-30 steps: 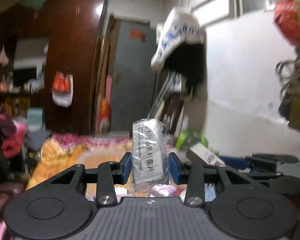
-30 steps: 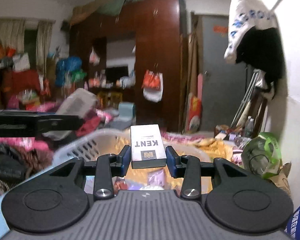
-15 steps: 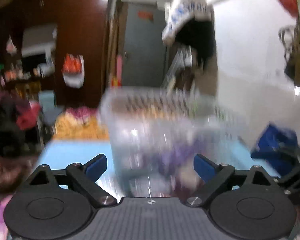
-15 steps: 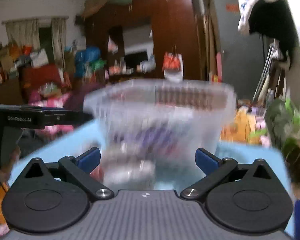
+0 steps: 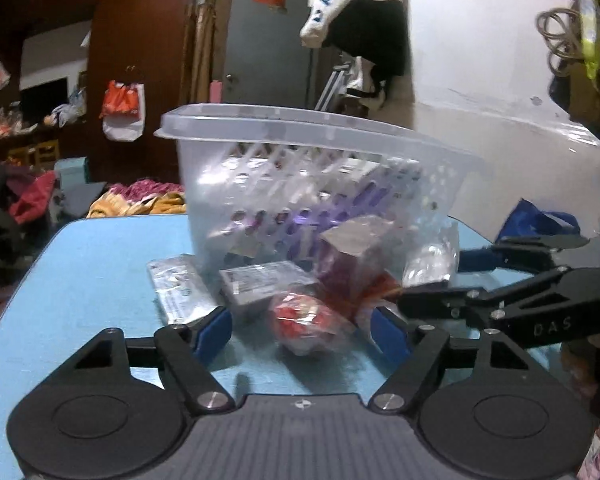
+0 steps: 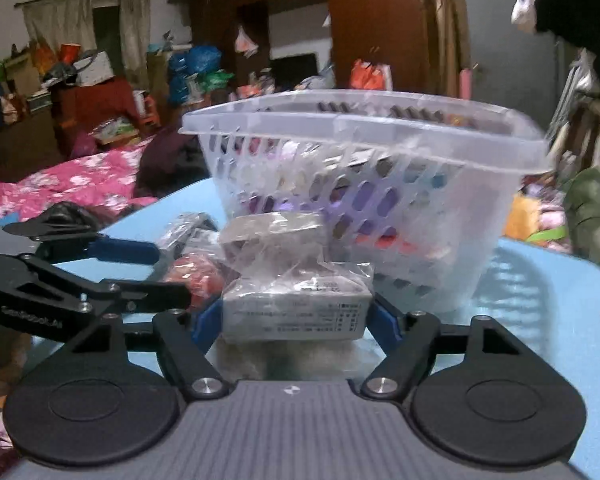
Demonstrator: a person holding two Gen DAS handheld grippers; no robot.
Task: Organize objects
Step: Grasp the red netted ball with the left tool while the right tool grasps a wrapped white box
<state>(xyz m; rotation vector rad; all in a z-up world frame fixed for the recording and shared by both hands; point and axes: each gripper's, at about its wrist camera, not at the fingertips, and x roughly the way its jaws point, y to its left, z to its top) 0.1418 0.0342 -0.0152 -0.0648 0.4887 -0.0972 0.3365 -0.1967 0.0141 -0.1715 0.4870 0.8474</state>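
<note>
A clear slotted plastic basket stands on a light blue table with packets inside. Several wrapped items lie in front of it. My left gripper is open around a red wrapped packet, its pads apart from it. My right gripper has its pads at both ends of a grey box in clear wrap that lies on the table; whether they press it I cannot tell. A dark red box and flat grey packets lie beside them.
The right gripper's arm crosses the right of the left wrist view; the left gripper's arm crosses the left of the right wrist view. Cluttered bedding and bags lie beyond the table. A white wall stands to the right.
Both grippers held boxes above the basket a second ago, then opened and let them go. They have dropped to the table in front of the basket and narrowed around new items.
</note>
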